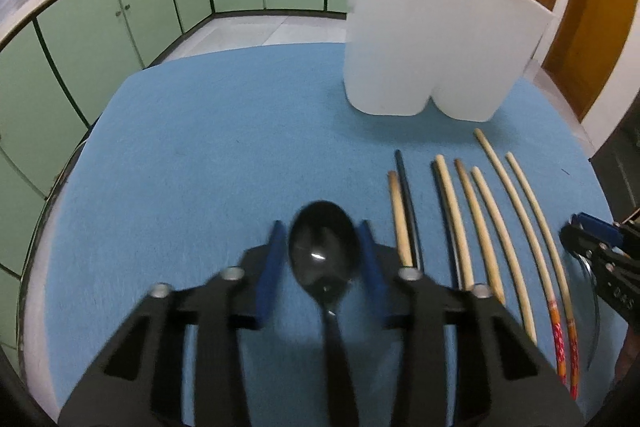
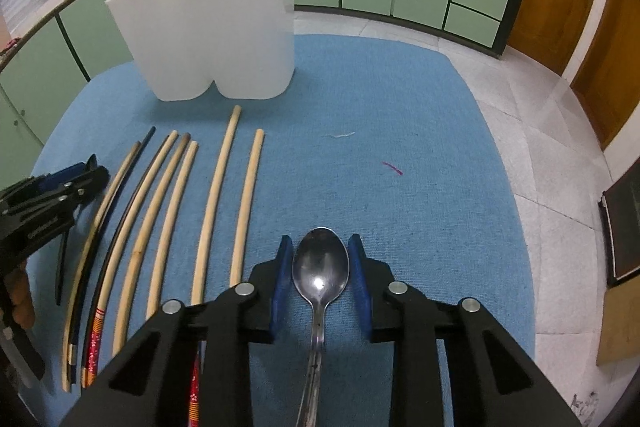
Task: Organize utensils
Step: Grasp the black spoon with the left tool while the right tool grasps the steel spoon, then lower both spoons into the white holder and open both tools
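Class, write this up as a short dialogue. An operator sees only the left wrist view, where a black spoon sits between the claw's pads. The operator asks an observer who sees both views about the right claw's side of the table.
Operator: I can only see the edge of the right claw. What is in front of it?
Observer: A steel spoon lies with its bowl pointing forward between the claw's blue pads, which appear to touch the sides of the bowl.
Operator: Is there anything on the blue cloth beyond that spoon?
Observer: Yes. A pink thread lies on the cloth, farther away than the spoon and to its right, and it does not touch the spoon.
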The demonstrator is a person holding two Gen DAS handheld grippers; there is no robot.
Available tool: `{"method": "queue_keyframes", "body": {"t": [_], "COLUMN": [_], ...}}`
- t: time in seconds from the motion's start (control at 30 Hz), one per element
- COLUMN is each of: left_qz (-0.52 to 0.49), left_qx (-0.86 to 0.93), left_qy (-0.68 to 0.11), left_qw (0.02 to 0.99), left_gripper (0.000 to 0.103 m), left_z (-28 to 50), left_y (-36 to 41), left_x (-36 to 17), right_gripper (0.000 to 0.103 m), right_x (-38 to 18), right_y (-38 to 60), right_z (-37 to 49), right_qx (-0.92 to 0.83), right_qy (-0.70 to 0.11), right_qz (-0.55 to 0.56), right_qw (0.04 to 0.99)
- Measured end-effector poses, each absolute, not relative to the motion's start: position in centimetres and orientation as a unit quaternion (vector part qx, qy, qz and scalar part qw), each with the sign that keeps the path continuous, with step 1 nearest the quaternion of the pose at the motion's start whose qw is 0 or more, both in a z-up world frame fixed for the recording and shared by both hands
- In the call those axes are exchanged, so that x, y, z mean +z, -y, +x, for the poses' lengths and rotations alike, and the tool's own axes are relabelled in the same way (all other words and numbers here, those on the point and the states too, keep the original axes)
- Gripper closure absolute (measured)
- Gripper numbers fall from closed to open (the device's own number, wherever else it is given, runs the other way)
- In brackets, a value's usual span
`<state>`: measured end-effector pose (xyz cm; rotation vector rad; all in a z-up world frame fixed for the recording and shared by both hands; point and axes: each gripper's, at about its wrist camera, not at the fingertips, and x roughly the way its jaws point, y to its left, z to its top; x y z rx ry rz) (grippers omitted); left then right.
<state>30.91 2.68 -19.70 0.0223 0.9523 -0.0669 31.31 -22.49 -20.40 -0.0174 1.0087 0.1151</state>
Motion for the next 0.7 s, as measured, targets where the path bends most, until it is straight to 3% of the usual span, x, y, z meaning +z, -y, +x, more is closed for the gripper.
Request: {"method": "queue_keyframes", "body": {"t": [0.17, 0.43, 0.7], "left_qz": [-0.007, -0.034, -0.046], "left_qx": [-0.044, -0.059, -0.084], "left_qy": [-0.440, -0.314, -0.244], "left_qw": [0.897, 0.947, 0.965], "left_gripper": [0.070, 0.070, 0.070], "left_z": [29.3, 26.3, 26.9], "left_y": [-3.2, -3.7, -2.9], "left_x": [-18.8, -13.9, -9.6], "right_gripper": [0.075, 0.075, 0.075], "right_x": [-19.8, -14.8, -9.1], "right_y": [22.9, 24.2, 25.8], "right_z": [30.5, 28.4, 28.4], "right_qx": [0.071, 0.097, 0.112], "right_qy": [-0.467, -0.368, -0.283], "right_qz": [0.006, 0.031, 0.057], "right_qw": [0.881, 0.924, 0.951]}}
